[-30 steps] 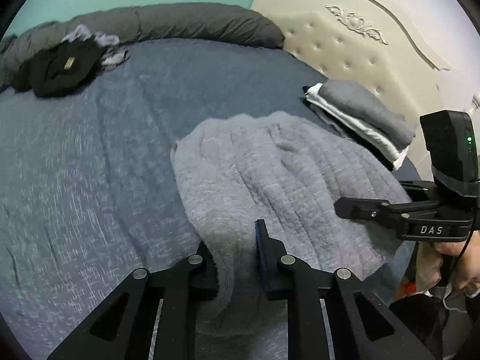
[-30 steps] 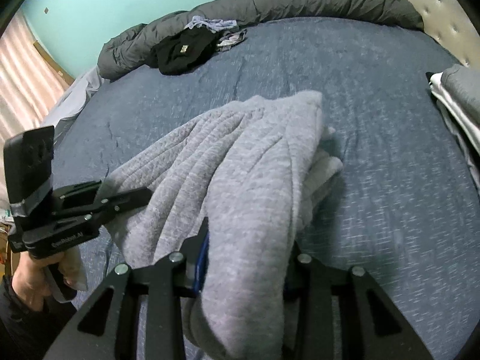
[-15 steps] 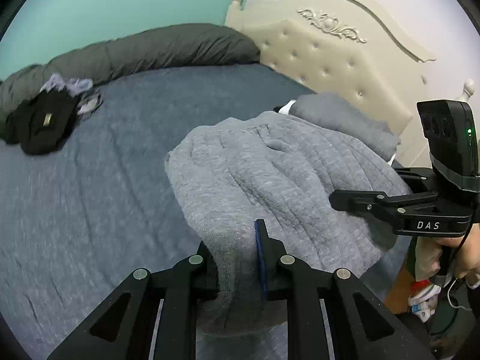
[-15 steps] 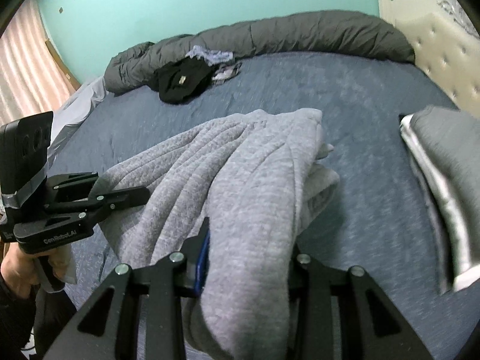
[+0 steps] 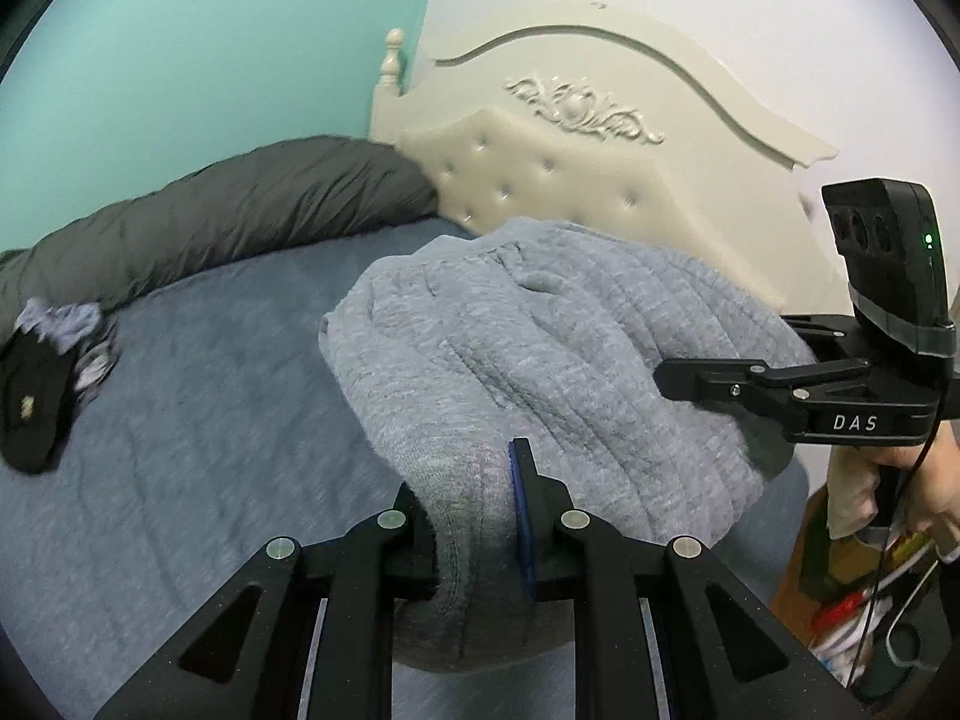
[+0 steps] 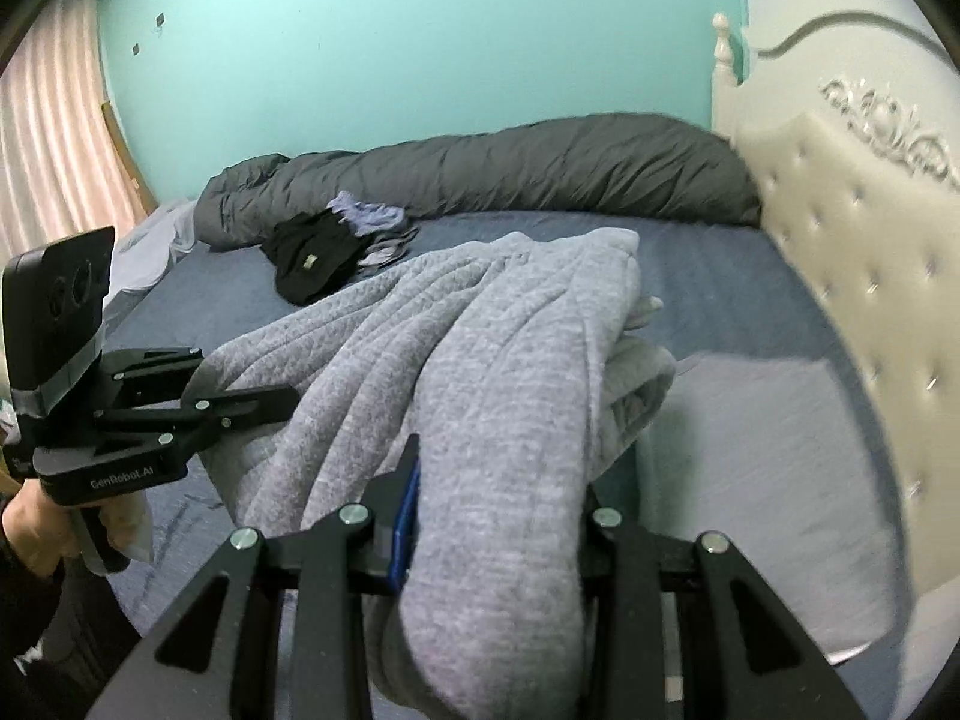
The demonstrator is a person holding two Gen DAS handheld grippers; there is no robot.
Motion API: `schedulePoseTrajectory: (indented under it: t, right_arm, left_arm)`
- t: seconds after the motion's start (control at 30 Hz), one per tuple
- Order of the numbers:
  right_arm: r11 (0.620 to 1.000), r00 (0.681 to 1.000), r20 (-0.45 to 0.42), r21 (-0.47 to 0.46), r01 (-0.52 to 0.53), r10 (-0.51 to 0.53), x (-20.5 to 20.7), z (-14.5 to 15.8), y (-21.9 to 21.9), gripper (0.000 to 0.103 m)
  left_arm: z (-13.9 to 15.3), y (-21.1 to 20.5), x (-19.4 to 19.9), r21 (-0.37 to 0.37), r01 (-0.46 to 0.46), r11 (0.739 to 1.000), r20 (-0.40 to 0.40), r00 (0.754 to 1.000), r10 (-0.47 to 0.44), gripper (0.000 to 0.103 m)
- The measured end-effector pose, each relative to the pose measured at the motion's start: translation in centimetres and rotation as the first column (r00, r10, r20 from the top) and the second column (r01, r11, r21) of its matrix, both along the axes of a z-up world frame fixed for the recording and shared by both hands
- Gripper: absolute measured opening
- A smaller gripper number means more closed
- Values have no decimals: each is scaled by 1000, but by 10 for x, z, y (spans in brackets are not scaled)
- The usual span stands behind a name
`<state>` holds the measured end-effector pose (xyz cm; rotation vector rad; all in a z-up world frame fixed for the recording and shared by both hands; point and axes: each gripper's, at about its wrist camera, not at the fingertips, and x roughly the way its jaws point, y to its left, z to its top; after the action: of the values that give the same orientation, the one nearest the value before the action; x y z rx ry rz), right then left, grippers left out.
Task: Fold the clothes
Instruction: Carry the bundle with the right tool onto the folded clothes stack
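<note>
Both tools have risen, lifting the grey garment (image 5: pixel 540 360) clear of the bed (image 5: pixel 180 450) toward its headboard (image 5: pixel 570 180) edge. The left tool (image 5: pixel 465 516) and right tool (image 6: pixel 498 504) each pinch a bunched fold of it.

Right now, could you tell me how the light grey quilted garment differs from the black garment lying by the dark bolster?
The light grey quilted garment is held up, clamped in both grippers; the black garment lies crumpled on the bed. The grey one looks much larger. Both are unfolded.
</note>
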<state>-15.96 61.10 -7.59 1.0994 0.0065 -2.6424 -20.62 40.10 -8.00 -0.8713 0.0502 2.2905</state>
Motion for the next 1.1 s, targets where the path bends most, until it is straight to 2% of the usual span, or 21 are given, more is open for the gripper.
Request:
schedulePoseTrajectory:
  t: [0.13, 0.23, 0.33, 0.47, 0.57, 0.67, 0.73, 0.77, 0.83, 0.97, 1.1]
  right_arm:
    - [999, 1000, 0, 45, 9, -9, -14, 10, 53, 35]
    - [997, 1000, 11, 79, -4, 3, -19, 5, 88, 35]
    - [997, 1000, 26, 74, -15, 14, -21, -3, 128, 35]
    - [991, 997, 65, 121, -47, 40, -25, -25, 169, 35]
    - [985, 992, 114, 159, -70, 52, -29, -53, 191, 36]
    - [993, 987, 159, 117, -5, -14, -28, -86, 218, 44]
    - [997, 986, 159, 68, 41, -52, -21, -99, 234, 61]
    - [997, 986, 150, 35, 64, -69, -17, -102, 240, 63]
    - [994, 986, 125, -14, 113, -110, -9, -104, 250, 76]
    - [977, 975, 104, -67, 203, -196, 3, -95, 260, 79]
    - [960, 960, 57, -40, 276, -273, 4, -76, 261, 79]
  left_arm:
    - [-1, 48, -17, 8, 14, 1000, 4, 1000, -14, 19]
    - [-6, 85, -26, 19, 33, 999, 19, 999, -34, 19]
    - [-19, 116, -30, 43, 37, 998, 43, 998, -39, 19]
    - [-54, 155, -30, 61, 12, 998, 117, 993, -19, 19]
    - [-87, 178, -19, 39, 18, 999, 168, 985, -24, 19]
    - [-102, 185, -11, 41, 20, 999, 162, 986, -26, 19]
    - [-102, 183, -11, 62, 26, 998, 171, 985, -36, 19]
    - [-101, 183, -12, 66, 28, 997, 175, 984, -39, 20]
    - [-99, 182, -13, 74, 29, 997, 186, 982, -42, 20]
    - [-93, 178, -5, 81, 30, 996, 194, 980, -46, 22]
    - [-87, 169, 0, 67, 34, 997, 165, 985, -44, 23]
